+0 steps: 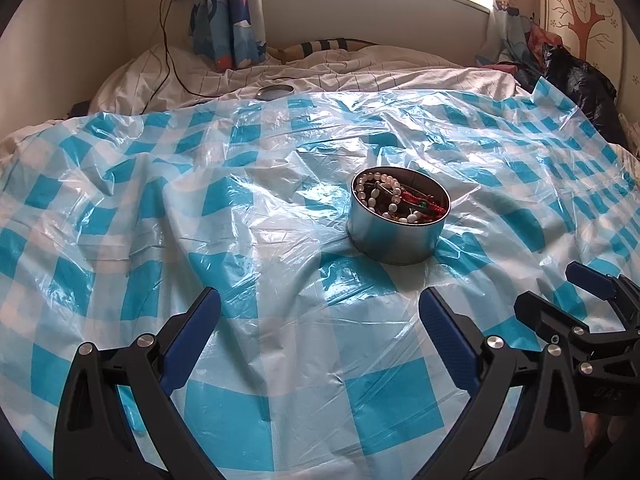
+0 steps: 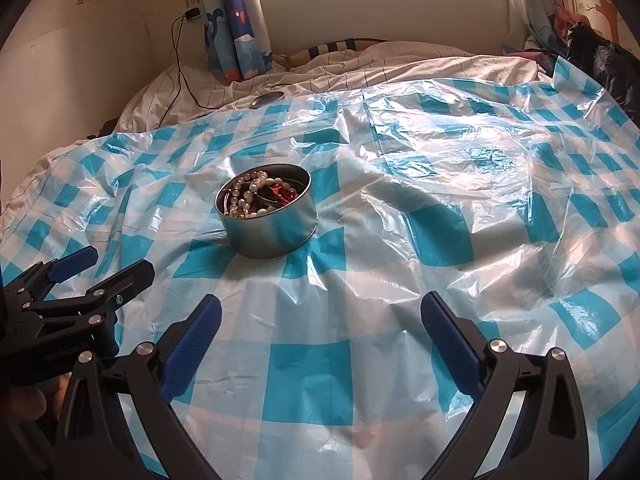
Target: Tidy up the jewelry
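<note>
A round silver metal tin [image 1: 394, 220] heaped with pearl and red bead jewelry [image 1: 394, 198] sits on a blue-checked plastic sheet [image 1: 280, 360] protecting the bed. The left gripper [image 1: 320, 318] and right gripper [image 2: 321, 318] hover near it, fingers spread open and empty, apparently ready to reach in.

I see a round, shallow metal tin [image 1: 394, 236] standing upright and open on the blue-and-white checked plastic sheet [image 1: 280, 360]. It holds a tangled heap of jewelry: white pearl strands [image 1: 380, 192], red beads [image 1: 428, 202] and darker pieces.
</note>
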Demonstrator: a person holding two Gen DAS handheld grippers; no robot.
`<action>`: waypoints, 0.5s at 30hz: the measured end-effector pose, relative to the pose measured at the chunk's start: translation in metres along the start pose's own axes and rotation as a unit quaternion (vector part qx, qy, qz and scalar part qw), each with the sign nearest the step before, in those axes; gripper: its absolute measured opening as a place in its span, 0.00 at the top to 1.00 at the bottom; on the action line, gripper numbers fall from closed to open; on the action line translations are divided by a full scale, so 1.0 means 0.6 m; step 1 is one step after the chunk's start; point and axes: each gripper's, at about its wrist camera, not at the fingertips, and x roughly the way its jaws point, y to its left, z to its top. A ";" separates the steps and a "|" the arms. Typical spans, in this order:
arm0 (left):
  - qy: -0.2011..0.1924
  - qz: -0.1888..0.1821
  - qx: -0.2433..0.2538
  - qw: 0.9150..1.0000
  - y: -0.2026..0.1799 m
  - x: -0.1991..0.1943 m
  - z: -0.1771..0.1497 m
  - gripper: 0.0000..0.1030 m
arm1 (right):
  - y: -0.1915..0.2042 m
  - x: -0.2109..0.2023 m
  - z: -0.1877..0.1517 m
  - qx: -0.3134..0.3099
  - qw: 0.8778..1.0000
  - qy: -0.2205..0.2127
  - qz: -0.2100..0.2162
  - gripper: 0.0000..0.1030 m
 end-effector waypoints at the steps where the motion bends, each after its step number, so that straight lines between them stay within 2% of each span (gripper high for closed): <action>1: -0.001 0.002 0.000 1.000 0.000 0.000 0.001 0.08 | 0.001 0.001 0.000 0.000 1.000 0.001 0.001 0.07; 15: 0.002 0.002 0.002 1.000 -0.001 0.003 -0.004 0.08 | 0.005 0.005 -0.004 -0.002 1.000 0.007 0.003 0.07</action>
